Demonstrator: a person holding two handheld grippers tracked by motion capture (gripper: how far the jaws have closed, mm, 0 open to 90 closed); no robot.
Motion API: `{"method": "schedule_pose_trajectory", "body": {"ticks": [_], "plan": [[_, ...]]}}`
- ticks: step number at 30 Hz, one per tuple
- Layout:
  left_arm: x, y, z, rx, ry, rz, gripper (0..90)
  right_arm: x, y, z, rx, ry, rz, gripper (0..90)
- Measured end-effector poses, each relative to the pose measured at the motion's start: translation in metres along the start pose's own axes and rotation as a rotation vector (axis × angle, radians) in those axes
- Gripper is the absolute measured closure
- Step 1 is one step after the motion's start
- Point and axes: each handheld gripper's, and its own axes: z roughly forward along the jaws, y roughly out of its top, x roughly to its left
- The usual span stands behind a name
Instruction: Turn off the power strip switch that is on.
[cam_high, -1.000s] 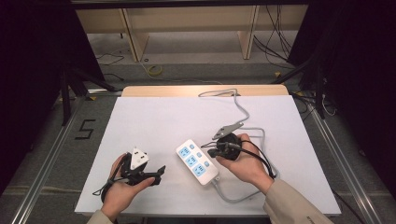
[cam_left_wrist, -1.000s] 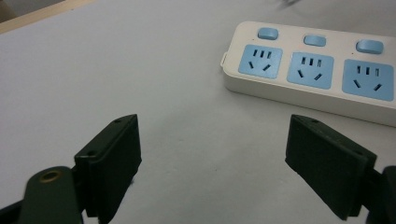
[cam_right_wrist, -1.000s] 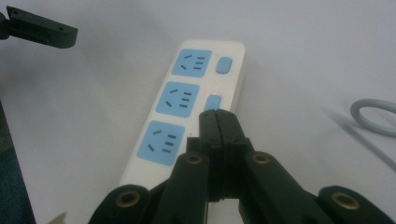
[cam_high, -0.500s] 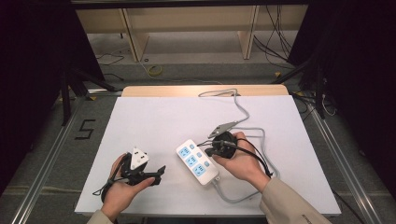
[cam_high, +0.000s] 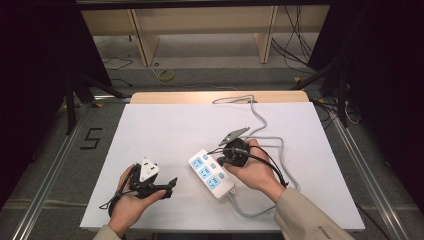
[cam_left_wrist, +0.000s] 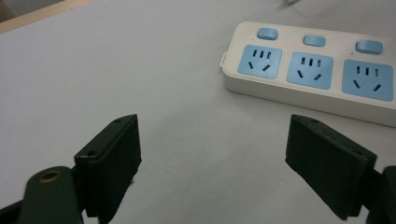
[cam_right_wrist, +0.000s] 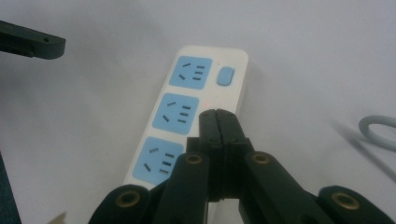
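White power strip (cam_high: 211, 172) lies lengthwise under the right gripper (cam_right_wrist: 217, 116) — jaws shut, empty, tips over its middle switch; left gripper (cam_left_wrist: 212, 163) gapes idle.

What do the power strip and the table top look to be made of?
Power strip: likely moulded plastic, smooth white shell with rounded edges, matte blue socket faces and switches. Table top: a matte white sheet, perhaps laminate or paper, over a wooden-looking board showing at the far edge.

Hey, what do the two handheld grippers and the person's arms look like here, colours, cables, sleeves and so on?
Both grippers are black. The left gripper has two blocky black pads on arms with brass-coloured rivets; the right gripper has the same rivets. In the high view, the right gripper carries a grey three-cornered plate and trails thin black cable. The right forearm wears a beige sleeve.
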Motion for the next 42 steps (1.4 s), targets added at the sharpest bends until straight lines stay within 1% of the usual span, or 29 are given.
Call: {"method": "schedule_pose_trajectory", "body": {"ticks": [7,10,11,23,27,28,33,38,42], "plan": [[0.000,0.000,0.000,0.000,-0.001,0.001,17.7,-0.001,0.007,0.002,0.008,-0.002,-0.005,90.0],[0.000,0.000,0.000,0.000,-0.001,0.000,17.7,-0.001,0.009,0.004,0.015,-0.001,-0.001,90.0],[0.000,0.000,0.000,0.000,-0.002,0.000,17.7,0.000,0.009,0.004,0.021,-0.002,0.007,90.0],[0.000,0.000,0.000,-0.002,-0.003,-0.001,17.7,-0.003,0.015,0.013,0.046,-0.003,0.007,90.0],[0.000,0.000,0.000,-0.001,-0.005,-0.001,17.7,-0.002,0.016,0.016,0.059,-0.002,0.020,90.0],[0.000,0.000,0.000,-0.001,-0.005,-0.001,17.7,-0.003,0.016,0.017,0.064,-0.002,0.014,90.0],[-0.001,0.000,0.000,-0.001,-0.006,0.000,17.7,-0.003,0.018,0.022,0.086,-0.002,0.020,90.0],[0.000,0.000,0.000,-0.001,-0.006,-0.001,17.7,-0.003,0.020,0.027,0.104,-0.003,0.010,90.0],[0.000,0.000,0.000,-0.001,-0.006,-0.001,17.7,-0.003,0.022,0.031,0.114,-0.001,0.013,90.0]]}}
